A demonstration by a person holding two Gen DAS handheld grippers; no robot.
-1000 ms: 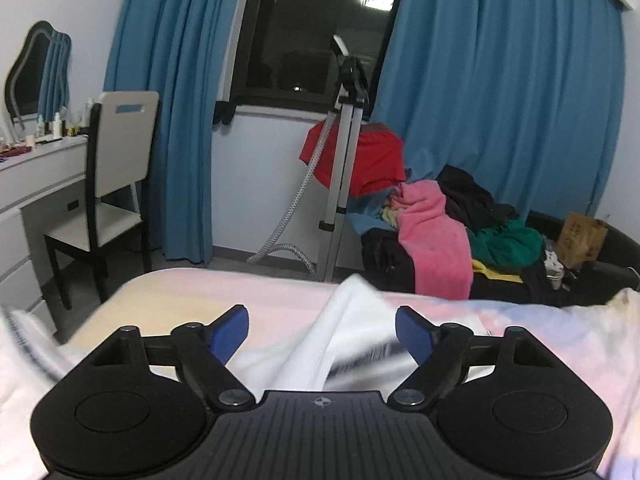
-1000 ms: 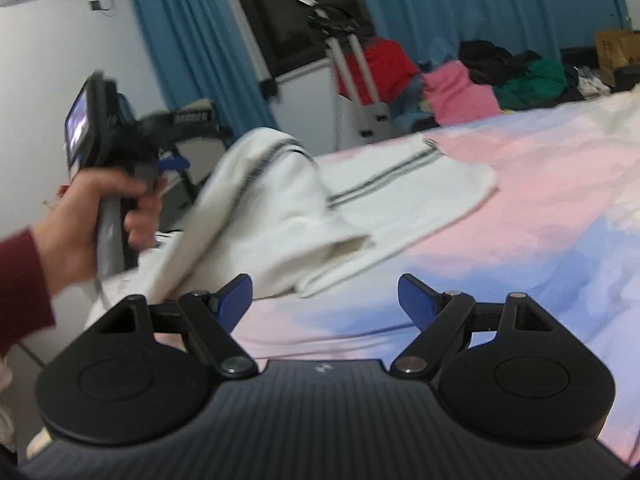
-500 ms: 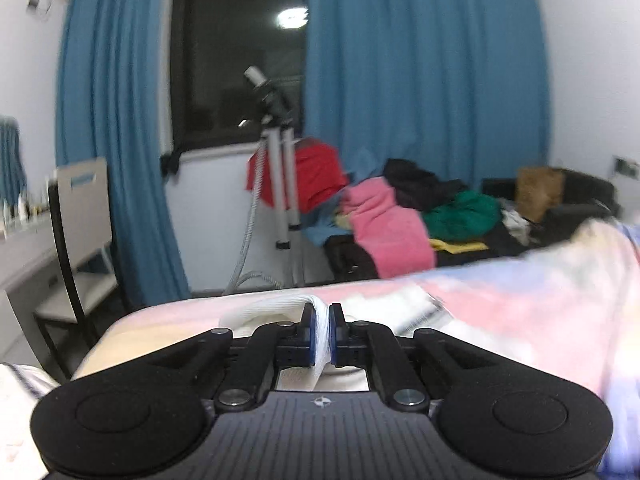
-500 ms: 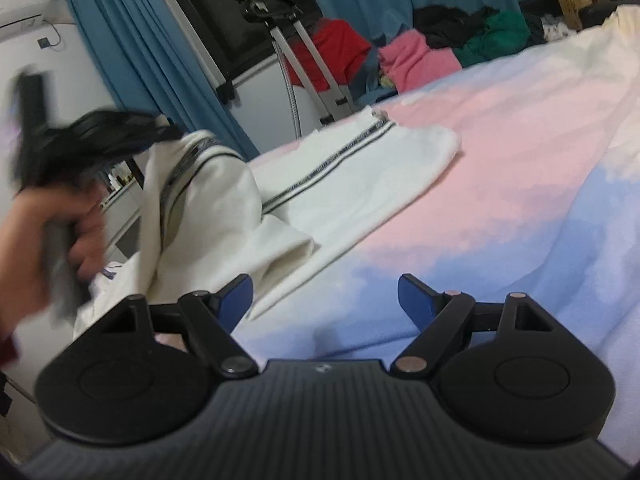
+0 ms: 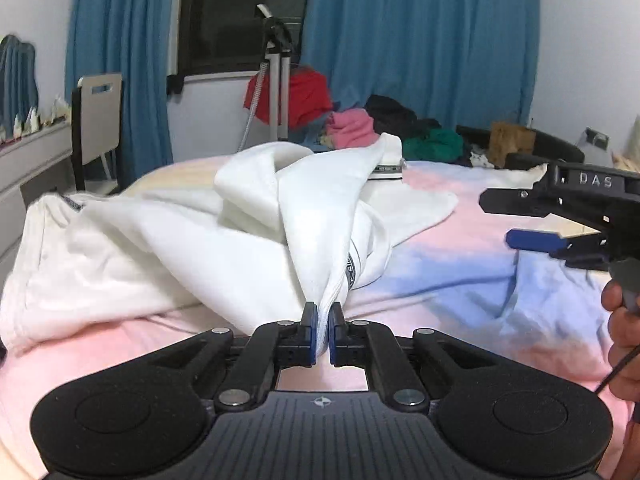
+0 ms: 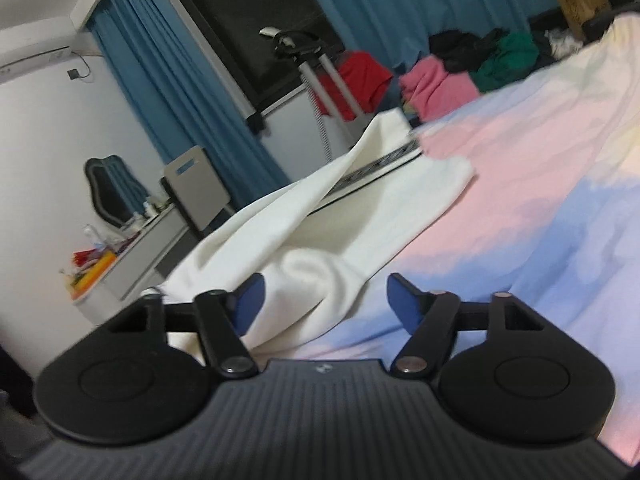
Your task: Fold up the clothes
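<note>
My left gripper (image 5: pixel 322 330) is pressed together on a bunched fold of the white garment (image 5: pixel 248 236), which rises from my fingers and spreads leftward over the pink-and-blue bedsheet (image 5: pixel 460 280); a dark striped trim runs along its edge. My right gripper (image 6: pixel 323 300) is spread wide with nothing between its blue pads, the garment's near fold lying just beyond them. Farther off: a chair (image 5: pixel 98 120), a clothes pile (image 5: pixel 384 124), blue curtains (image 5: pixel 420 32).
</note>
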